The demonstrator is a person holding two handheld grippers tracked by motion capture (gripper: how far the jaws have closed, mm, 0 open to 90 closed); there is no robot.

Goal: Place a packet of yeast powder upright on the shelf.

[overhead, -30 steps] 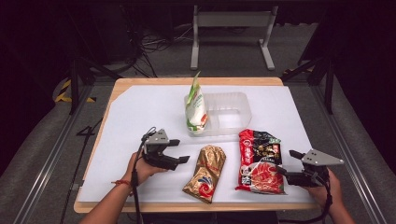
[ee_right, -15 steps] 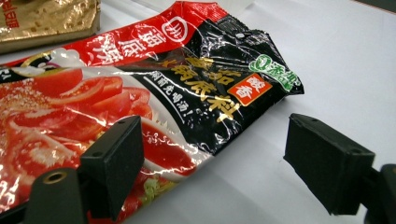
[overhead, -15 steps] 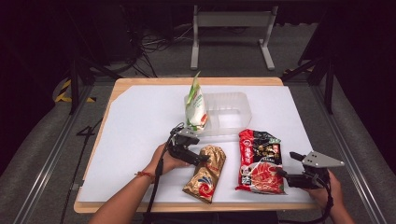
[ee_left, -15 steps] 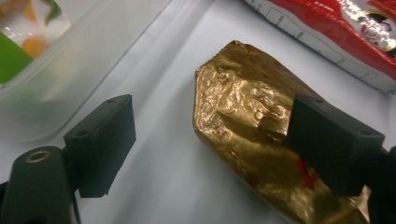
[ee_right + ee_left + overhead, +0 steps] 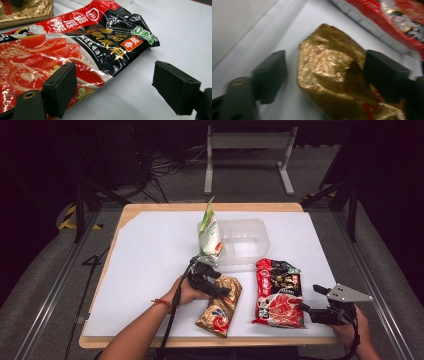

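A crinkled gold packet (image 5: 220,309) lies near the front of the white table sheet (image 5: 150,260). My left gripper (image 5: 226,291) is at its upper end. In the left gripper view the gold packet (image 5: 327,62) sits between the jaws of the left gripper (image 5: 325,71). They have just been closing; the right one is at the foil's edge and the left one stands apart from it. A red and black noodle packet (image 5: 277,292) lies flat to the right. My right gripper (image 5: 311,300) rests open at its lower right edge, and the packet (image 5: 75,45) runs past the left jaw.
A clear plastic tray (image 5: 260,245) stands behind the packets, with a green and white pouch (image 5: 210,232) upright at its left end. The wooden table edge (image 5: 200,342) runs along the front. Dark floor and metal stands surround the table.
My left gripper moved right from the bare sheet to the gold packet's upper end. The right gripper and the packets stayed put.
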